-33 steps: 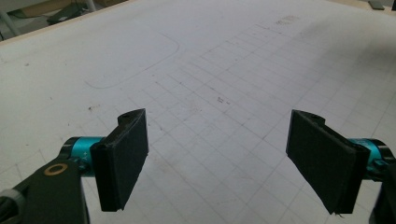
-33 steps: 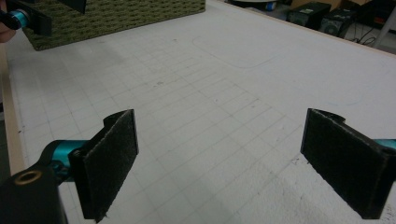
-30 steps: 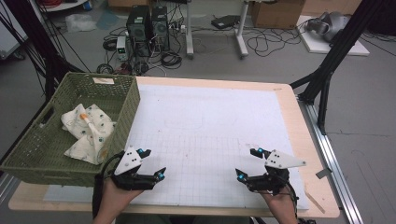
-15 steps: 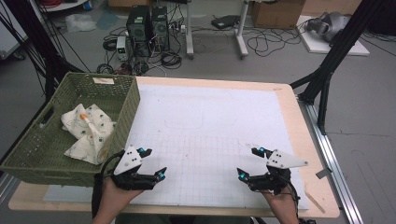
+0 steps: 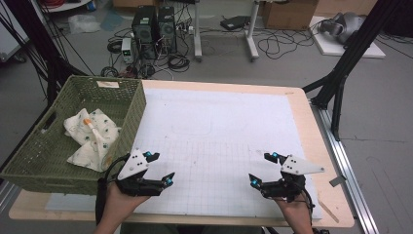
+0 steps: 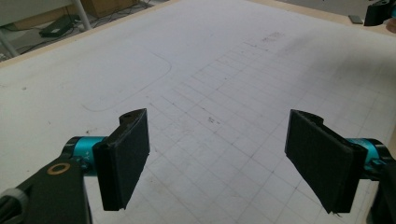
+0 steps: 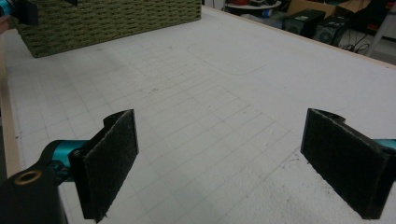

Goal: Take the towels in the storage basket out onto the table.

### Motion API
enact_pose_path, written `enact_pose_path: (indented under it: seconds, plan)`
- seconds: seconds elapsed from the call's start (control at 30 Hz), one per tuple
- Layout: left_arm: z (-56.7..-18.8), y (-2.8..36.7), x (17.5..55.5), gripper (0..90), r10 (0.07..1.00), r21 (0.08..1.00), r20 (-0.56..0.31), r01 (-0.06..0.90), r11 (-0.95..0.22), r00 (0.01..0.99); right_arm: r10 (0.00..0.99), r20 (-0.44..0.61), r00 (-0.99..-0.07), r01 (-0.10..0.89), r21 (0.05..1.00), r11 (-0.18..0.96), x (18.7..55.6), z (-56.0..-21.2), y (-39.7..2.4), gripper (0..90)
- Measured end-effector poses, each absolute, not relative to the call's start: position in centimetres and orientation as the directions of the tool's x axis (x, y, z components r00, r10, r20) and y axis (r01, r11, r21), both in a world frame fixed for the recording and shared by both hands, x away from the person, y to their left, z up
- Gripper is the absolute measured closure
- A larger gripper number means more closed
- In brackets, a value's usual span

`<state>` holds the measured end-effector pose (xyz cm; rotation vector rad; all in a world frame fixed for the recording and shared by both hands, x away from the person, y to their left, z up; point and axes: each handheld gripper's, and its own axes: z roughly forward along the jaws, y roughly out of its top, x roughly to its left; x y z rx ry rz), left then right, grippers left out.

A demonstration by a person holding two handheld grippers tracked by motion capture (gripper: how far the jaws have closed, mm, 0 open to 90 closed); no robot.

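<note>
Green wicker basket (image 5: 58, 161) w/ patterned cloth (image 5: 92, 136), left tool (image 5: 160, 169) & right tool (image 5: 263, 169) wide open, empty.

Wooden table (image 5: 311, 122), white gridded mat (image 5: 219, 131), green wicker basket (image 5: 63, 161) at left edge

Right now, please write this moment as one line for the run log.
left gripper: open, holds nothing | right gripper: open, holds nothing | cloth: inside green basket | mat: bare between grippers
</note>
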<state>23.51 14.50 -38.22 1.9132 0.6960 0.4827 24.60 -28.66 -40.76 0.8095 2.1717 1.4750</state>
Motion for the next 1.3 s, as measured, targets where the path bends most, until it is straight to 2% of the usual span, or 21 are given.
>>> enact_pose_path:
  seconds: [0.3,0.63,0.9,1.3]
  plan:
    - [-36.3,14.9,23.7,24.4,0.637,0.916,0.036,0.23,-0.329,0.77,0.648,-0.001,-0.761,0.242,0.928,0.285,24.6,-40.7,-28.4,10.3]
    - [-33.9,17.0,24.8,26.6,0.647,0.92,0.04,0.224,-0.321,0.761,0.643,-0.002,-0.766,0.241,0.927,0.289,24.7,-40.8,-28.3,10.4]
    - [-31.7,20.0,26.2,27.3,0.686,0.928,0.039,0.228,-0.294,0.727,0.641,0.0,-0.767,0.241,0.927,0.288,24.8,-40.8,-28.3,10.4]
    - [-30.6,22.8,27.2,28.2,0.723,0.932,0.042,0.234,-0.278,0.69,0.636,0.002,-0.772,0.244,0.924,0.294,24.9,-40.9,-28.0,10.4]
